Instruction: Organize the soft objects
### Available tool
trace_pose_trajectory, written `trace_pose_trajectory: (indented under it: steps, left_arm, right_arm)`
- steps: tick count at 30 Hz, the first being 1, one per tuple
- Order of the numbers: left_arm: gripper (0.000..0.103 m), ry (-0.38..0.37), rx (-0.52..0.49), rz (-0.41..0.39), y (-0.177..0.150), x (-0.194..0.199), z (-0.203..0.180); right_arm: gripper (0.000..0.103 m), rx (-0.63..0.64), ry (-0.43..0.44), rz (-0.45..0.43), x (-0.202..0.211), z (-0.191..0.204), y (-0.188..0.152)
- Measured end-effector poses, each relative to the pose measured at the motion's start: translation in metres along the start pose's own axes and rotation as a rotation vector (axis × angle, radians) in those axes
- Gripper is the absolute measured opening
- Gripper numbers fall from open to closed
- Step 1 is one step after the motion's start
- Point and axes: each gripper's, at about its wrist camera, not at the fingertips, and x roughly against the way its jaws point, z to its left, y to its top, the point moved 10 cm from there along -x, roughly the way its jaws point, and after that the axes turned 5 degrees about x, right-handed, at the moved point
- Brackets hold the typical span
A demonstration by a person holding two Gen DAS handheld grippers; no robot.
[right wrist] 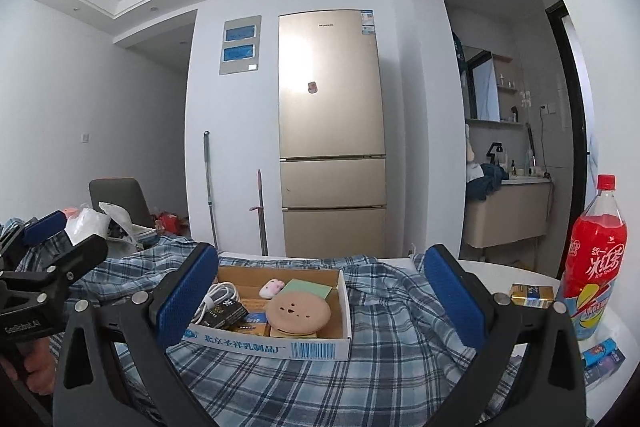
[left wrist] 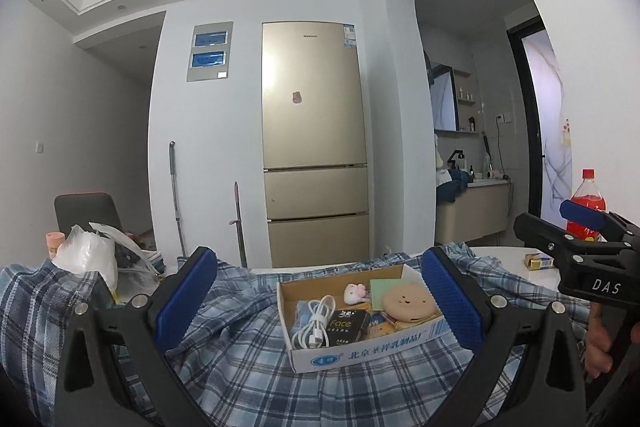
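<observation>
A shallow cardboard box [left wrist: 372, 347] [right wrist: 280, 345] sits on a crumpled blue plaid shirt [left wrist: 248, 363] [right wrist: 384, 311] spread over the table. Inside lie a round tan plush cookie [left wrist: 408, 301] [right wrist: 298, 311], a small pink-white plush [left wrist: 355, 293] [right wrist: 272, 287], a white cable [left wrist: 314, 323] [right wrist: 218, 293], a black "Face" box [left wrist: 347, 327], and a green pad [left wrist: 382, 293] [right wrist: 312, 287]. My left gripper [left wrist: 320, 307] is open, its blue pads [left wrist: 182, 301] flanking the box from above the near side. My right gripper [right wrist: 320, 301] is also open, and the box shows between its pads.
A red drink bottle [right wrist: 596, 267] [left wrist: 586, 205] and a yellow pack [right wrist: 532, 295] [left wrist: 539, 261] stand at the right on the white table [right wrist: 500, 269]. A white plastic bag [left wrist: 86, 255] lies at the left. Behind are a gold fridge [left wrist: 314, 147], a chair [left wrist: 86, 213] and mop handles.
</observation>
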Motion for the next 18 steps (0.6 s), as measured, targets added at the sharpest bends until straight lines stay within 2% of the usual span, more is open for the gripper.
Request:
trace_pose_trajectory:
  steps: [8,18]
  left_arm:
    - [0.103,0.013,-0.008,-0.016,0.0027,0.0014,0.0021]
    - [0.103,0.016,0.005,0.004,-0.0001,0.0014,0.0056]
  right_arm:
    - [0.103,0.003,-0.001,0.010,-0.0007,0.0014,-0.0008]
    - [0.103,0.005,-0.006,0.013,-0.0005,0.0013,-0.0006]
